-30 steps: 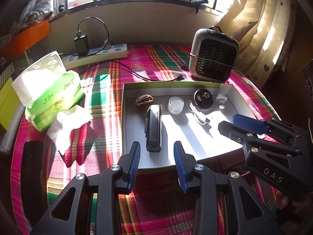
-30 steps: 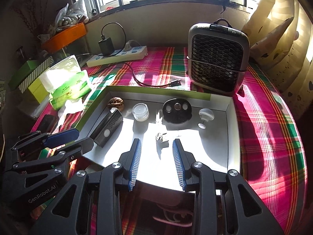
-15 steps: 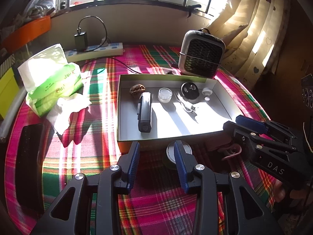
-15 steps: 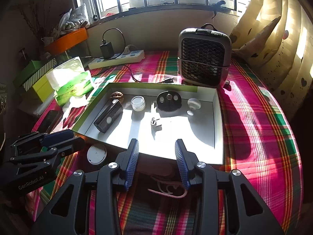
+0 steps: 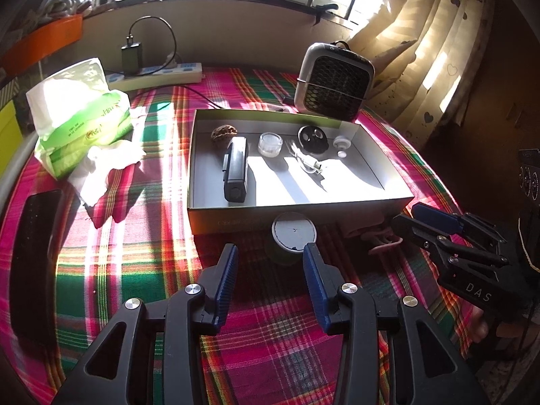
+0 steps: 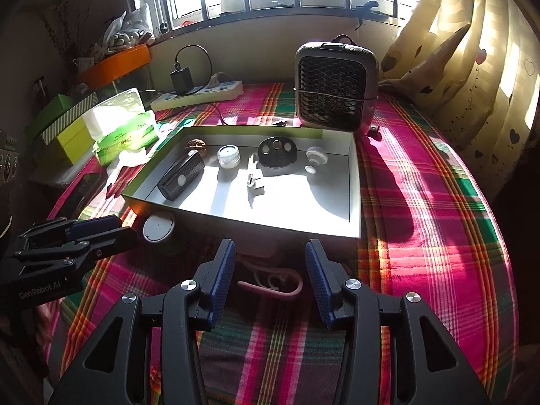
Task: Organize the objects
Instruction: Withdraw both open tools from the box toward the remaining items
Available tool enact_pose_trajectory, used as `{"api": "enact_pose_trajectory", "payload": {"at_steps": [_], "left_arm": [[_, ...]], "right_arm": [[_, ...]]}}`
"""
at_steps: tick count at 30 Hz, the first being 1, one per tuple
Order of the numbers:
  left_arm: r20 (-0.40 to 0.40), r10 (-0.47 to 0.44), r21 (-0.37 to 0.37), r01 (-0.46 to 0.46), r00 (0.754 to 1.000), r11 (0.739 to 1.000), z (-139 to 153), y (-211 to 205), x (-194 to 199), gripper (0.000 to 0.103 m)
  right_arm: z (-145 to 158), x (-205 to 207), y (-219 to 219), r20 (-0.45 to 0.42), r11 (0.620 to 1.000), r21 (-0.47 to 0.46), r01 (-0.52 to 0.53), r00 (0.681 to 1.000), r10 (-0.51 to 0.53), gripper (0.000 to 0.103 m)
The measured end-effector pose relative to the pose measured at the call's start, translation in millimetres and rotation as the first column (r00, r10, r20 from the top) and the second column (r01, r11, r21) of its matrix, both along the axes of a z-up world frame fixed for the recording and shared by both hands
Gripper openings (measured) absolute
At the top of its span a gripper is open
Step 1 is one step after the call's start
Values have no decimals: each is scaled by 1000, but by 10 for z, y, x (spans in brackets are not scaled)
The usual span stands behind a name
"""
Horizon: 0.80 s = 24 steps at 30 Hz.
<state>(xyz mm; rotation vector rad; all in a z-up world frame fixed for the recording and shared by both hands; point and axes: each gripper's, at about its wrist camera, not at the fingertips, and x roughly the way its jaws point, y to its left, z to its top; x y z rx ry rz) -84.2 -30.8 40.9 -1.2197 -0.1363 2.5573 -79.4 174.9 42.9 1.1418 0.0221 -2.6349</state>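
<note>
While both empty, just-widening, the left claw (image 5: 270, 266) reads "GenRobot.AI", the right claw (image 6: 269, 263) "DAS".

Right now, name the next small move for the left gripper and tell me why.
Probably ease the left gripper forward and down around the round white-lidded container. It stands on the cloth outside the box, against its near wall and straight ahead. The jaws have just been opening and hold nothing. The other small items already lie inside.

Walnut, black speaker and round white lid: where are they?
Walnut (image 5: 223, 132), left wrist view, its top.
Black speaker (image 5: 236, 168), left wrist view, mid-body.
Round white lid (image 6: 158, 226), right wrist view, centre of its face.
</note>
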Motion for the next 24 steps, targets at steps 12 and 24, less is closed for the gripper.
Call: {"api": "enact_pose_trajectory", "payload": {"at_steps": [12, 24], "left_arm": [[24, -26, 10, 26, 999, 1000, -95, 55, 38, 39], [38, -29, 14, 28, 999, 1000, -128, 68, 14, 39]], "right_arm": [[-203, 92, 104, 48, 1000, 2, -15, 999, 15, 46], [-273, 139, -25, 76, 986, -38, -163, 983, 165, 46]]}}
